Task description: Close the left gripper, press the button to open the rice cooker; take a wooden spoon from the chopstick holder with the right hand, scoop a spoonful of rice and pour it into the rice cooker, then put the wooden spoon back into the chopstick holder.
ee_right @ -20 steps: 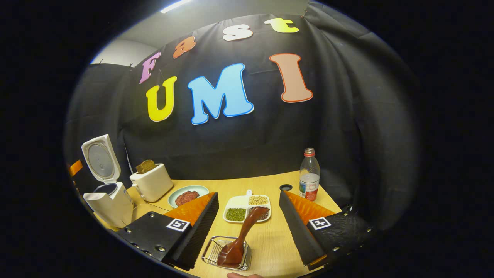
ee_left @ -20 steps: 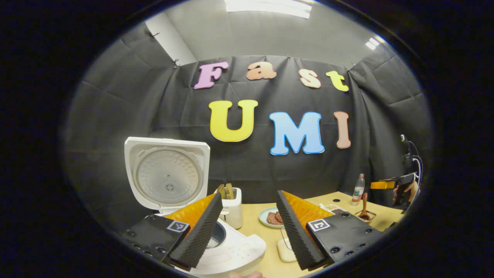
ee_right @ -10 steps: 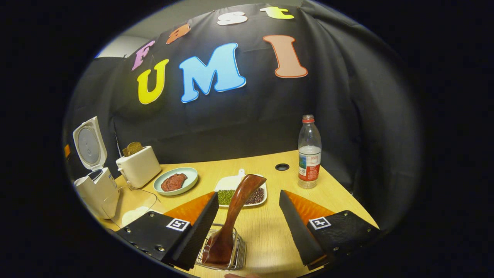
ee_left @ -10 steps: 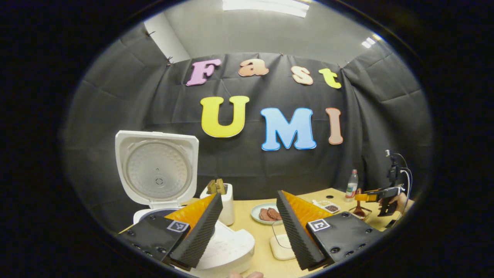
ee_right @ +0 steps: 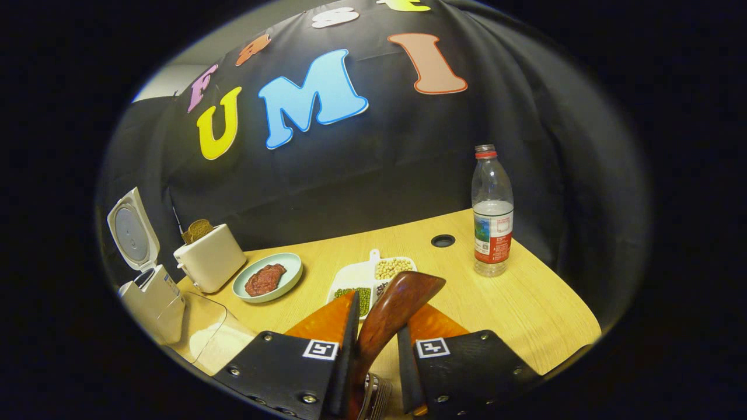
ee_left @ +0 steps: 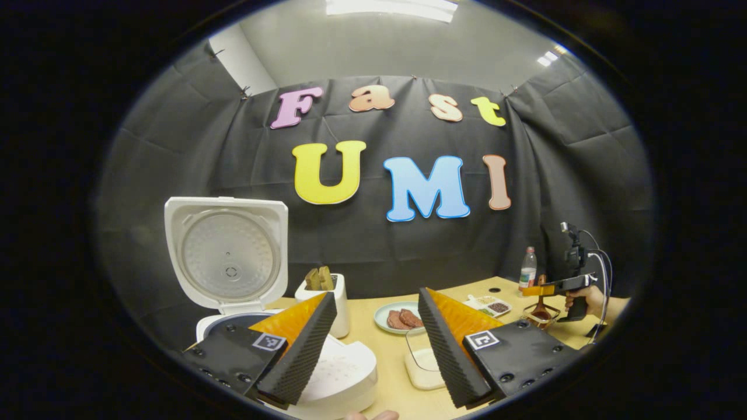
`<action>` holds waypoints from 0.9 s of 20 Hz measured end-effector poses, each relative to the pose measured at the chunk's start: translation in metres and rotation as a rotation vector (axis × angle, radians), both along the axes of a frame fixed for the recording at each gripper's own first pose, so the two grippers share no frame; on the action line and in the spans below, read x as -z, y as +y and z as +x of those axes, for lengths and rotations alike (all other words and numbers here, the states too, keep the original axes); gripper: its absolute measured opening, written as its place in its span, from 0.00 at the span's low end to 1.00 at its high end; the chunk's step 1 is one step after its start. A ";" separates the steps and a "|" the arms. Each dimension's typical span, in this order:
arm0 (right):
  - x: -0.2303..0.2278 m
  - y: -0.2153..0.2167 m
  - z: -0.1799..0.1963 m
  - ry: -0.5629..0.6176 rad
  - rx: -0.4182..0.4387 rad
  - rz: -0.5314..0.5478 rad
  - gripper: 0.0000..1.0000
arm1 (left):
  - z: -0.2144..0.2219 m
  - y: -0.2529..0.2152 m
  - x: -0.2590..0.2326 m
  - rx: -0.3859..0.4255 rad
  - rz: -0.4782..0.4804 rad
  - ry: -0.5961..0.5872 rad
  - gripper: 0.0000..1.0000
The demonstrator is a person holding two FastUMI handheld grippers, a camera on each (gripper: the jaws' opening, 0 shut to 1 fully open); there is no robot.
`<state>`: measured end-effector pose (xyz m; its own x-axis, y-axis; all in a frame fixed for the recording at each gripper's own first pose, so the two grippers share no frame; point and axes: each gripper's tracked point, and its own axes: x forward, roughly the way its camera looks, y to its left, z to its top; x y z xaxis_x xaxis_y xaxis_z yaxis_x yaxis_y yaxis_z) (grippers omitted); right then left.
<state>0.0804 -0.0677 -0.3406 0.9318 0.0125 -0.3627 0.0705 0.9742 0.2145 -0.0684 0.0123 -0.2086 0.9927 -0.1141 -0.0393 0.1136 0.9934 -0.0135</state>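
Right hand-held gripper (ee_right: 376, 332) clenched on wooden spoon (ee_right: 391, 312) handle; left hand-held gripper (ee_left: 376, 344) released above open rice cooker (ee_left: 233, 274).

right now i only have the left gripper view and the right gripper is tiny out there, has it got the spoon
Observer: Yes. In the right gripper view the right gripper is shut on the wooden spoon, with both fingers pressing its handle.
Operator: is it out of the holder
Observer: It looks not. Its lower end runs down to the chopstick holder, whose wire shows between the fingers.
Operator: anything right ahead of it
Observer: A divided dish of beans lies just beyond the handle's tip.
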 end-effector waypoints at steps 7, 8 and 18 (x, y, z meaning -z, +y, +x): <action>-0.036 0.035 -0.019 -0.109 -0.107 -0.055 0.20 | -0.004 0.004 0.003 -0.003 -0.006 0.002 0.98; -0.041 0.035 -0.019 -0.125 -0.108 -0.070 0.20 | -0.005 0.005 0.002 -0.005 -0.006 0.000 0.98; -0.103 0.039 -0.030 -0.260 -0.077 -0.052 0.11 | -0.009 0.000 0.004 0.003 -0.020 -0.008 0.98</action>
<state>0.0504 -0.0288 -0.2376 0.9908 0.0744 -0.1132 -0.0550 0.9847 0.1654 -0.0774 0.0126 -0.2123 0.9927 -0.1174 -0.0294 0.1164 0.9927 -0.0330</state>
